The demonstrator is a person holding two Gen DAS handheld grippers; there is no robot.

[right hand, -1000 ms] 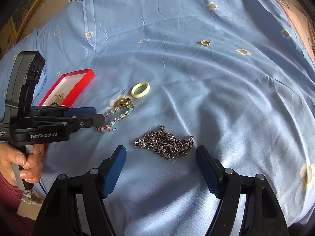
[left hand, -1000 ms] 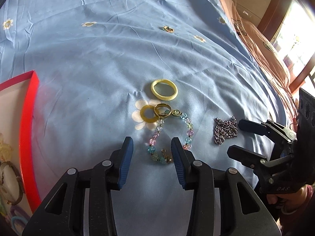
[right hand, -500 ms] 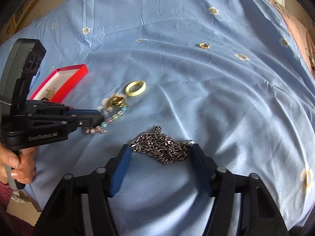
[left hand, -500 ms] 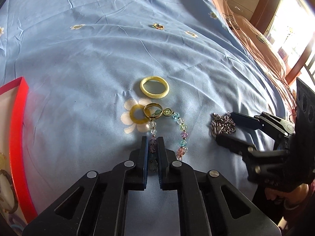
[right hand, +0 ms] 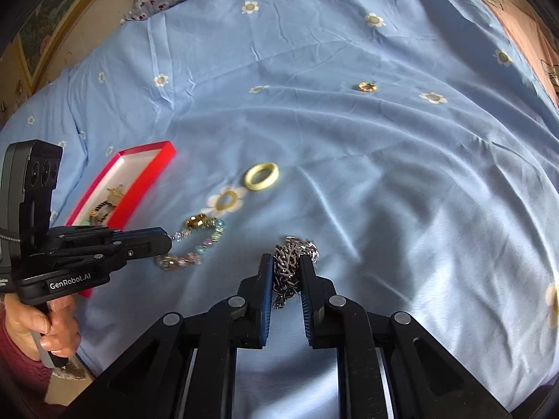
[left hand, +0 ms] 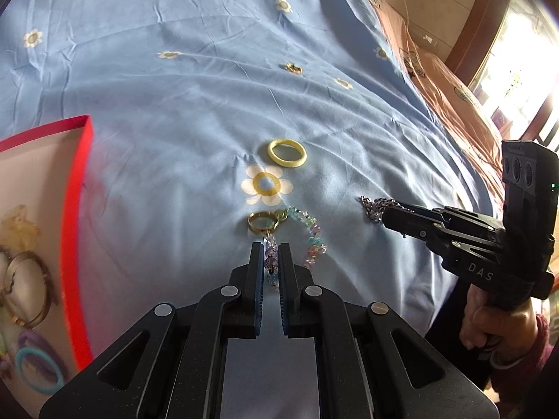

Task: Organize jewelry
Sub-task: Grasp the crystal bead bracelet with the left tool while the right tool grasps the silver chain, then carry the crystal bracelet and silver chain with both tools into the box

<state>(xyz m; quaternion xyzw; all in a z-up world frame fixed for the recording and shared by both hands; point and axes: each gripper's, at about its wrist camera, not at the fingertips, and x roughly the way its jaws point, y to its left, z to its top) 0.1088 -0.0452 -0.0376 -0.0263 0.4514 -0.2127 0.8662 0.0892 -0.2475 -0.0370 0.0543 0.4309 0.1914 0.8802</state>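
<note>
My left gripper [left hand: 271,248] is shut on a pastel bead bracelet [left hand: 311,237] that carries a gold ring [left hand: 262,222]; the rest of the bracelet trails on the blue sheet. It also shows in the right wrist view [right hand: 195,249]. My right gripper [right hand: 285,260] is shut on a bunched silver chain [right hand: 291,256], which also shows in the left wrist view [left hand: 375,206]. A yellow ring [left hand: 287,152] lies beyond the bracelet. A small gold ring [left hand: 294,67] lies far back on the sheet.
A red-rimmed jewelry box [left hand: 78,188] sits at the left and holds bangles and hair ties; it also shows in the right wrist view [right hand: 148,181]. The blue floral sheet [right hand: 384,174] covers the bed. A pink cover [left hand: 454,97] lies at the right.
Both grippers closed: the left on the bead bracelet, the right on the silver chain. The bracelet and gold ring have been dragged back off the printed flower.
</note>
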